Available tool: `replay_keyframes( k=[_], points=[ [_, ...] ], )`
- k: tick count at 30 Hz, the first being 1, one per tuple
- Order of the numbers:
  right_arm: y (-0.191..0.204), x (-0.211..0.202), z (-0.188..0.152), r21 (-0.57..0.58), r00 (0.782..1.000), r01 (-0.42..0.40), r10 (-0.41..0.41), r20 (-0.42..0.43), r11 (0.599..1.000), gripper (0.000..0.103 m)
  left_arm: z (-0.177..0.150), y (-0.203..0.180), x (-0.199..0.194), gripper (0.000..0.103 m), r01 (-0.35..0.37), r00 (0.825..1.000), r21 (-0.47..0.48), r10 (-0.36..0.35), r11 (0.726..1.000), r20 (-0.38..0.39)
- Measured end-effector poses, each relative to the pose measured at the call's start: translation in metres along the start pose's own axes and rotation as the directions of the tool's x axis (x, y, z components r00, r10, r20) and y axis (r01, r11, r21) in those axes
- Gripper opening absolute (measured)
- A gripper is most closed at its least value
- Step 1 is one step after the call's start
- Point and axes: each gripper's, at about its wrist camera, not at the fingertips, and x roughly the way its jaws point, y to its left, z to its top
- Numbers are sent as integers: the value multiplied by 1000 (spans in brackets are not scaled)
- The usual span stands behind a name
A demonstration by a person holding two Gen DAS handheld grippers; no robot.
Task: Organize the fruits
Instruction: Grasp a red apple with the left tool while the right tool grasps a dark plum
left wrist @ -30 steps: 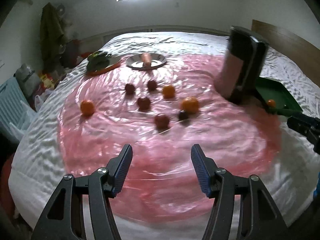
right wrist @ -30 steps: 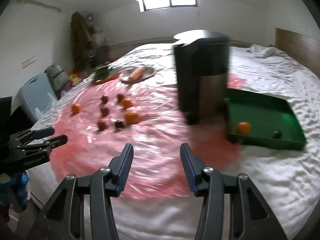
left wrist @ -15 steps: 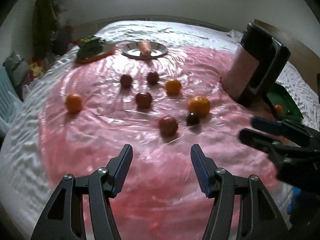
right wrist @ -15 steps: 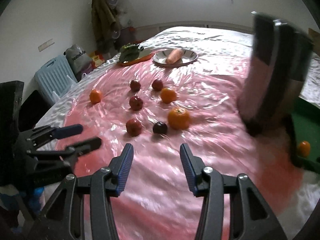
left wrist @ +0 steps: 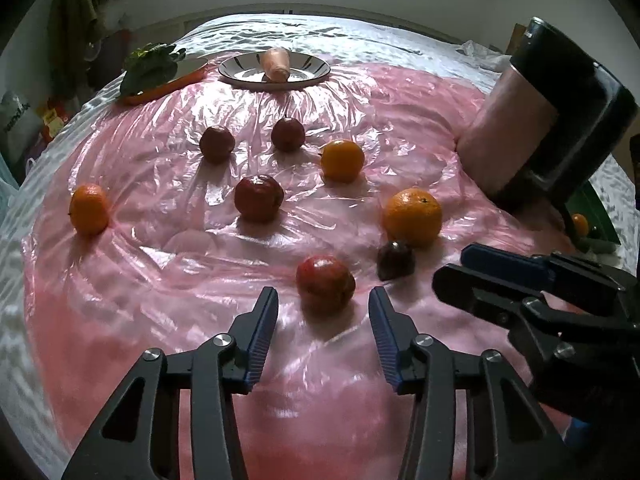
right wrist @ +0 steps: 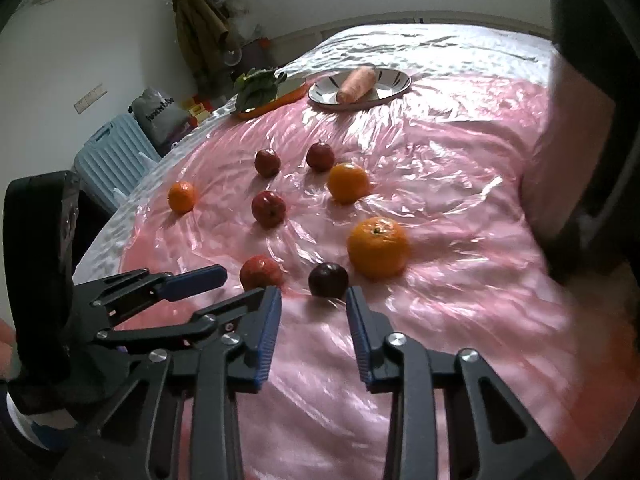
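Bedroom: bed (left wrist: 360,36) under a white quilt, pink plastic sheet (left wrist: 160,272) over it, suitcase (right wrist: 116,152) and bags along the left wall. Fruit sits loose mid-frame on the sheet. Left gripper (left wrist: 323,312) lines up on the near red apple (left wrist: 325,280), jaws closing, pads not touching yet. Right gripper (right wrist: 313,312) does the same on the dark plum (right wrist: 328,279), closing, nothing gripped. Likely a two-handed pick. Green tray (left wrist: 596,216), right edge, already holds a small orange, probably the drop-off.
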Motion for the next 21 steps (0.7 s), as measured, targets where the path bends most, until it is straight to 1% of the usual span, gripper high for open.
replay_keyframes(
  k=[3,4,6,9,13,17,19,21],
  points=[
    [-4,8,4,26,1000,-8,8,-8,1000,24,4,2,7,39,2,1000,-4,-2,1000,-9],
    [-6,11,6,38,1000,-11,12,-12,999,24,4,2,9,39,3,1000,6,-3,1000,-13],
    [-9,18,8,49,999,-8,10,-31,999,24,5,-1,12,35,7,1000,24,-7,1000,-21],
    [-11,27,11,74,998,-24,28,-52,997,24,6,-4,18,34,18,999,38,-17,999,-32],
    [-12,39,12,78,996,-3,10,-89,997,24,6,-4,25,29,30,999,45,-28,999,-41],
    [-11,50,13,90,994,12,-1,-112,996,24,7,-4,27,29,45,998,56,-42,997,-42],
    [-11,52,12,90,993,18,-8,-115,996,21,7,-3,28,29,54,998,53,-52,997,-43],
    [-12,54,12,95,993,23,-11,-120,995,14,7,-2,29,29,66,997,49,-64,997,-40]
  ],
)
